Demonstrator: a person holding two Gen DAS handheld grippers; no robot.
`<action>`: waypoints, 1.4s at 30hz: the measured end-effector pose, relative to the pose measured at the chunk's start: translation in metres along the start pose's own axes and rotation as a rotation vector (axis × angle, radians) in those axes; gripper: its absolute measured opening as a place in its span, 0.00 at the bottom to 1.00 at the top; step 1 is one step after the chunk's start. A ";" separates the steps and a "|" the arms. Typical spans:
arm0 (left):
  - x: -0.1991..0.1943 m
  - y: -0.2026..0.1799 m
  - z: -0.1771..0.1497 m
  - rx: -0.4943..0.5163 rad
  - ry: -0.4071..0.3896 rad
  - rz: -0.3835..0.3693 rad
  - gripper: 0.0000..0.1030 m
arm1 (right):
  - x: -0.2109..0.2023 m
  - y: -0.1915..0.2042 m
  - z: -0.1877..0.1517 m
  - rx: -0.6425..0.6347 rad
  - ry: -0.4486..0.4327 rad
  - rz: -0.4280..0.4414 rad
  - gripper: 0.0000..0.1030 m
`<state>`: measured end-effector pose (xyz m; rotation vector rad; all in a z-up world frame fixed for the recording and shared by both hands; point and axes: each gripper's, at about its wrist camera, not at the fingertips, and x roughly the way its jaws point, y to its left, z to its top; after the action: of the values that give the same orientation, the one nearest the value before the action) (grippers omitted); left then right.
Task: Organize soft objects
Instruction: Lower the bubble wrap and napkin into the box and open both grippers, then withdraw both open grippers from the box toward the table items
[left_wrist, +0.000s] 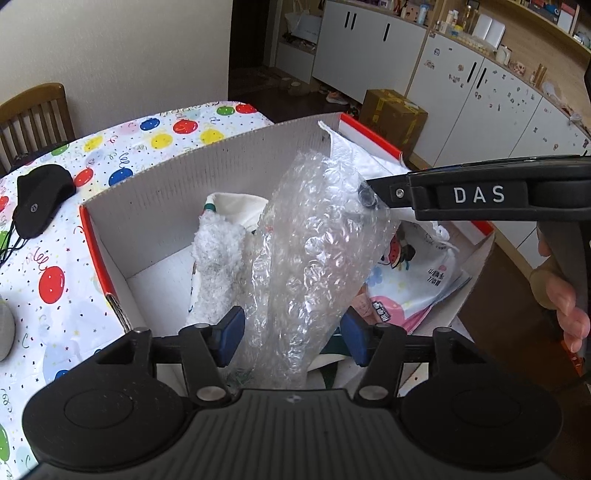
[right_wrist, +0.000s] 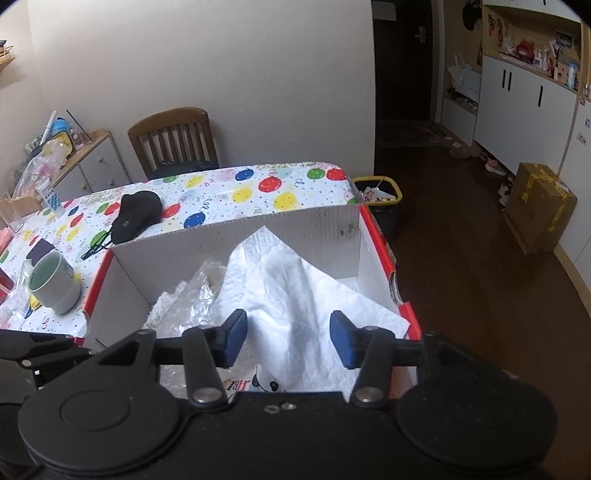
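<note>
The tabletop (right_wrist: 221, 192) wears a white cloth printed with red, blue, yellow and green balloons, streamers and small confetti. The box (left_wrist: 207, 173) is white inside, grey along its ribbed far wall, with red-orange edges. The bubble wrap (left_wrist: 310, 258) is clear and dimpled. The paper towel (right_wrist: 288, 288) is white and embossed. The fingers (right_wrist: 232, 338) carry blue pads on black. The mug (right_wrist: 55, 282) is pale green. The pouch (left_wrist: 40, 199) is black.
</note>
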<state>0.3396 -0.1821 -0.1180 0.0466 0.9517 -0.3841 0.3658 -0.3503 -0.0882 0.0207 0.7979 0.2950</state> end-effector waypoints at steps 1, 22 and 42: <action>-0.002 0.000 0.000 -0.002 -0.003 -0.002 0.55 | -0.002 0.000 0.001 -0.002 -0.004 0.000 0.48; -0.077 0.019 -0.004 -0.053 -0.139 -0.016 0.70 | -0.067 0.005 0.012 -0.014 -0.123 0.024 0.75; -0.170 0.112 -0.046 -0.134 -0.298 0.070 0.86 | -0.073 0.127 0.014 -0.064 -0.148 0.218 0.92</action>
<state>0.2533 -0.0174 -0.0233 -0.0976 0.6773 -0.2534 0.2954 -0.2472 -0.0105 0.0688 0.6388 0.5198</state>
